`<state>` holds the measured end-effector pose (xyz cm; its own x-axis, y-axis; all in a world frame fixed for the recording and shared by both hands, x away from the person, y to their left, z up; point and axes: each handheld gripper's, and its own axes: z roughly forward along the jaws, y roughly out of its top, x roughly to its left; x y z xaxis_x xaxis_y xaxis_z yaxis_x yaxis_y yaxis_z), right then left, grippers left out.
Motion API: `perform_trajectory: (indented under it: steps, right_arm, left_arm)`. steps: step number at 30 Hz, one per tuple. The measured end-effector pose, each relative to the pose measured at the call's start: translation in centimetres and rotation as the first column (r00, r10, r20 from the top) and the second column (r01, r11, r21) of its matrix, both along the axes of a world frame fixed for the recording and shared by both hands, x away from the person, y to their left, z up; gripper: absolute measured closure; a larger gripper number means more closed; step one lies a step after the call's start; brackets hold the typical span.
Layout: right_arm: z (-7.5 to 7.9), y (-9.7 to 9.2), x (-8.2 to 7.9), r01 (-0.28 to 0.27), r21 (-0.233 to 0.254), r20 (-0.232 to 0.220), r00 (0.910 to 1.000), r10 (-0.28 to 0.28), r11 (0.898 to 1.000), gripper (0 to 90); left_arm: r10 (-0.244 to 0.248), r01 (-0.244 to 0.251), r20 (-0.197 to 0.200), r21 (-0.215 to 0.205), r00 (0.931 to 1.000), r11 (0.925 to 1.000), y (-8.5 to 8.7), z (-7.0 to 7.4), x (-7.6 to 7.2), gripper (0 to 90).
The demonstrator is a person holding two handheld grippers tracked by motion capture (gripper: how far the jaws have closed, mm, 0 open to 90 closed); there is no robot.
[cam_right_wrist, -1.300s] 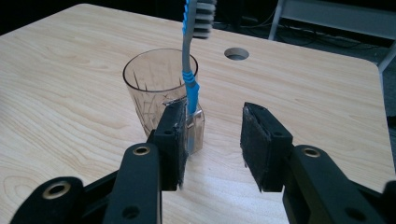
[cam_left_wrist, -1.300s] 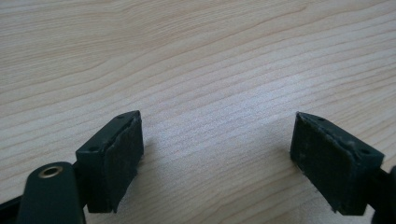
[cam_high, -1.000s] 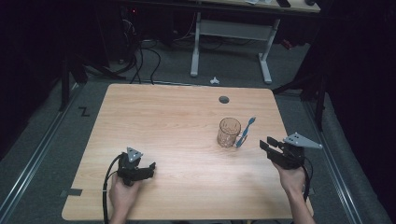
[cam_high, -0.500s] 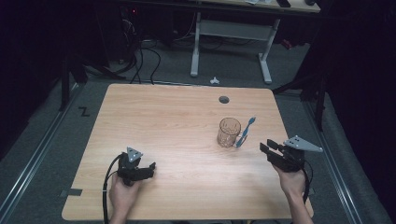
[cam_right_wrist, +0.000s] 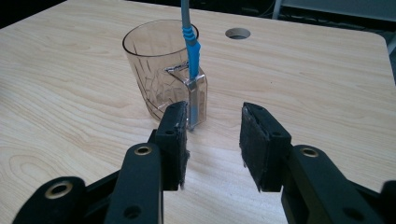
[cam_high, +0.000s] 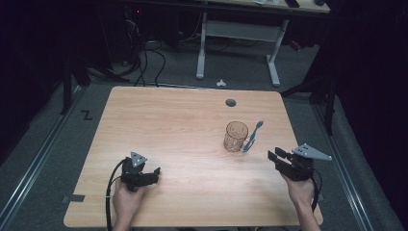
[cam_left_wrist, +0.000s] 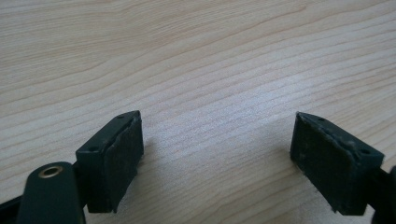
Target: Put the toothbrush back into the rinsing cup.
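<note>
A clear brownish glass mug stands upright right of the table's middle. A blue and grey toothbrush leans against its handle side, the lower end resting by the handle. My right gripper hovers low near the table's right edge, pointing left toward the mug and a short way from it. Its jaws are open with nothing between them. My left gripper rests at the near left, open wide over bare wood.
The wooden table has a round cable hole behind the mug. Beyond the far edge are a white desk frame, cables and a small white object on the floor.
My right gripper has drifted slightly toward the near edge of the table. The left gripper, mug and toothbrush have not moved.
</note>
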<state>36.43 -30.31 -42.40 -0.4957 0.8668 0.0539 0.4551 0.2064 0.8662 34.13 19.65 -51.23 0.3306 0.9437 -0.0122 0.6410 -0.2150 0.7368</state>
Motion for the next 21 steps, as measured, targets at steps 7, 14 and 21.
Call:
perform_trajectory:
  steps: [7, 14, 21]
  right_arm:
    - [-0.7, -0.1, -0.1, 0.005, 0.006, -0.012, 0.9999, -0.005, 1.000, 61.7]
    - [-1.1, -0.1, -0.2, 0.008, 0.014, -0.026, 0.9996, -0.008, 1.000, 61.7]
    - [-1.7, 0.0, -0.2, 0.011, 0.010, -0.041, 0.9991, -0.010, 1.000, 61.7]
  left_arm:
    - [0.000, 0.000, 0.000, 0.000, 1.0000, 1.0000, 0.0, 0.0, 0.0, 17.9]
    - [0.000, 0.000, 0.000, 0.000, 1.0000, 1.0000, 0.0, 0.0, 0.0, 17.8]
    - [0.000, 0.000, 0.000, 0.000, 1.0000, 1.0000, 0.0, 0.0, 0.0, 17.8]
